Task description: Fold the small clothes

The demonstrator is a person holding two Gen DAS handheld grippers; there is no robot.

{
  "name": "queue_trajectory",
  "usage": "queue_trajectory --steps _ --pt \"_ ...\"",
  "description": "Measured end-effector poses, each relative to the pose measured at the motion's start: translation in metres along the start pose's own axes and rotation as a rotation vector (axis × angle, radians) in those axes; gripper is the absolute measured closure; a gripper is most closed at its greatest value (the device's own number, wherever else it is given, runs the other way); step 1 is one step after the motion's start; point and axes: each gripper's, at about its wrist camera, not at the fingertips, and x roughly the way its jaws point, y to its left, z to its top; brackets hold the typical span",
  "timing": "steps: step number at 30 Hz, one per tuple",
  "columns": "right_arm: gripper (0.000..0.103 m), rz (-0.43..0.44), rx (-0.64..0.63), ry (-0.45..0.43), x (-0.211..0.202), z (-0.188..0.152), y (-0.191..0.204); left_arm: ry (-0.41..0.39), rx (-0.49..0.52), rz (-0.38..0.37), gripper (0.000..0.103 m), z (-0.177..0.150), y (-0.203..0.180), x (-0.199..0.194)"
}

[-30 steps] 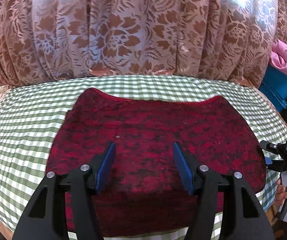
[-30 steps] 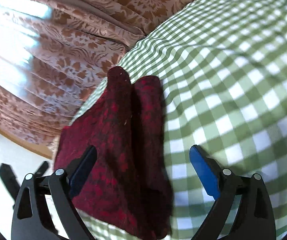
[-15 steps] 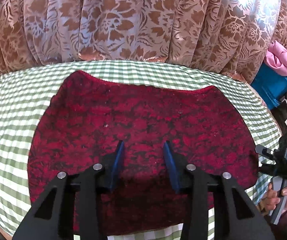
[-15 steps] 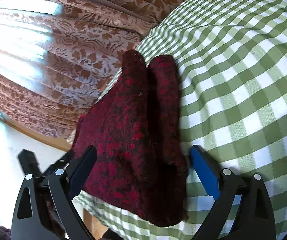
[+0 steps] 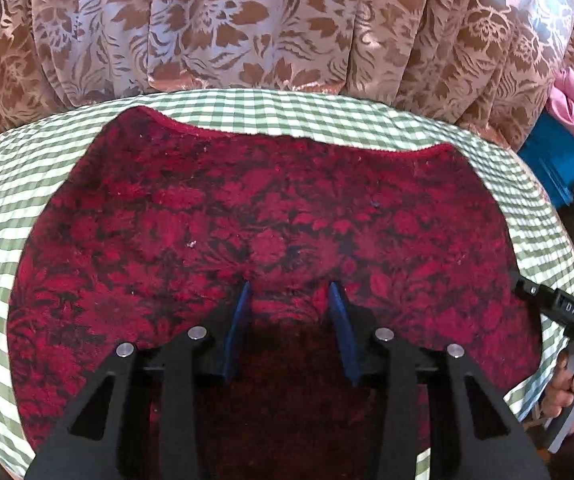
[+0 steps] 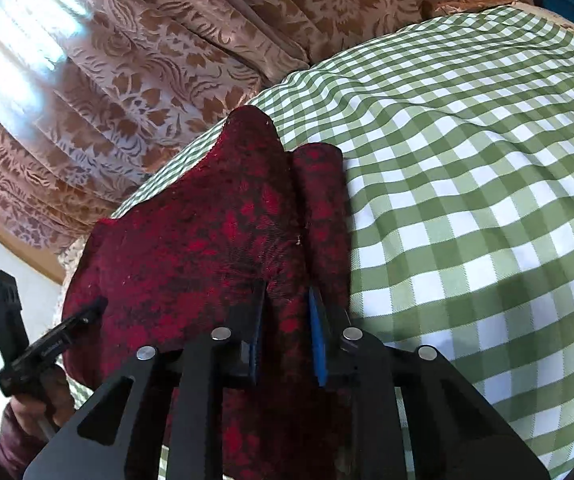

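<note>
One red-and-black patterned garment (image 5: pixel 271 216) lies spread flat on the green checked cloth (image 5: pixel 3 184), covering most of the surface from its near edge almost to the far edge, where the brown floral curtain (image 5: pixel 287 20) hangs behind. In the right wrist view the same garment (image 6: pixel 191 248) shows a long raised ridge running toward the far edge, with bare checked cloth (image 6: pixel 467 184) beyond it on the right.

The left gripper (image 5: pixel 289 292) sits low over the garment near its near edge, middle of the width, its blue pads narrowed around a small gathered hump of fabric; whether the pads truly pinch it is not clear, since a gap shows between them. The right gripper (image 6: pixel 287 300) is at the garment's right side, its pads drawn close on the raised fold, and it looks to be gripping that fold.

The fabric reads as thick, fuzzy and soft, a fleece or knit: light to lift, limp, not fragile, and grippy rather than slick, so it should bunch and drag on the checked cloth instead of sliding. It will sag between two holds, so I judge the best holds are at the hemmed edge or corners, taking both layers of any fold together. A pinch in the middle of a panel, as on the left, likely lifts only a tent of cloth.
</note>
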Motion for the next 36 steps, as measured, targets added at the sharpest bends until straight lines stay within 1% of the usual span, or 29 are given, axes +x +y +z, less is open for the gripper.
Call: queue_trajectory --steps 1,2,4,5,6,8,9,11,13,14,15,16,17,20,23,26,28,30,32,34,36 --pt "0.071 0.026 0.019 -0.001 -0.004 0.0 -0.004 -0.011 0.002 -0.003 0.063 -0.001 -0.002 -0.004" --pt "0.049 0.052 0.041 -0.004 -0.01 0.001 -0.008 -0.03 -0.002 -0.016 0.062 -0.002 -0.002 -0.011" --pt "0.013 0.058 0.083 -0.016 -0.023 -0.002 -0.017 -0.068 -0.01 -0.06 0.062 -0.004 -0.002 -0.023" --pt "0.013 0.082 0.087 -0.015 -0.026 -0.004 -0.02 -0.082 -0.011 -0.079 0.062 -0.005 -0.002 -0.029" --pt "0.013 0.125 0.1 0.014 -0.026 -0.008 -0.025 -0.091 -0.014 -0.096 0.064 -0.006 -0.002 -0.032" --pt "0.013 0.19 0.119 0.077 -0.018 -0.015 -0.025 -0.094 -0.014 -0.144 0.064 -0.008 -0.003 -0.036" --pt "0.013 0.219 0.126 0.111 -0.012 -0.021 -0.025 -0.084 -0.004 -0.155 0.065 -0.011 -0.006 -0.034" --pt "0.013 0.249 0.105 0.13 -0.005 -0.028 -0.017 -0.056 -0.003 -0.157 0.07 -0.014 -0.007 -0.026" --pt "0.013 0.272 0.115 0.144 -0.002 -0.029 -0.014 -0.02 -0.012 -0.162 0.07 -0.016 -0.005 -0.016" --pt "0.015 0.286 0.123 0.15 0.0 -0.03 -0.013 0.0 -0.012 -0.162 0.07 -0.017 -0.004 -0.01" --pt "0.023 0.286 0.125 0.156 0.002 -0.03 -0.012 0.015 -0.019 -0.164 0.07 -0.017 -0.003 -0.004" --pt "0.048 0.267 0.129 0.167 0.005 -0.03 -0.01 0.029 -0.04 -0.176 0.07 -0.017 0.0 0.001" --pt "0.056 0.265 0.132 0.172 0.006 -0.031 -0.009 0.037 -0.058 -0.187 0.07 -0.016 0.003 0.004" --pt "0.067 0.256 0.102 0.141 -0.001 -0.027 0.009 0.047 -0.079 -0.204 0.069 -0.013 0.008 0.007" --pt "0.07 0.251 0.049 0.094 -0.016 -0.015 0.036 0.049 -0.093 -0.223 0.069 -0.014 0.012 0.009" --pt "0.072 0.285 -0.056 0.053 -0.032 -0.002 0.083 0.052 -0.125 -0.258 0.069 -0.013 0.021 0.011" --pt "0.072 0.314 -0.126 0.046 -0.037 0.003 0.114 0.051 -0.15 -0.283 0.07 -0.014 0.026 0.012" --pt "0.073 0.345 -0.194 0.055 -0.034 0.005 0.149 0.049 -0.171 -0.301 0.071 -0.015 0.03 0.014" --pt "0.073 0.365 -0.265 0.083 -0.022 0.002 0.186 0.044 -0.182 -0.314 0.072 -0.016 0.032 0.015" --pt "0.073 0.361 -0.317 0.11 -0.009 -0.003 0.212 0.039 -0.197 -0.339 0.075 -0.017 0.037 0.015" --pt "0.074 0.35 -0.372 0.133 0.003 -0.007 0.235 0.033 -0.216 -0.368 0.081 -0.018 0.047 0.012"
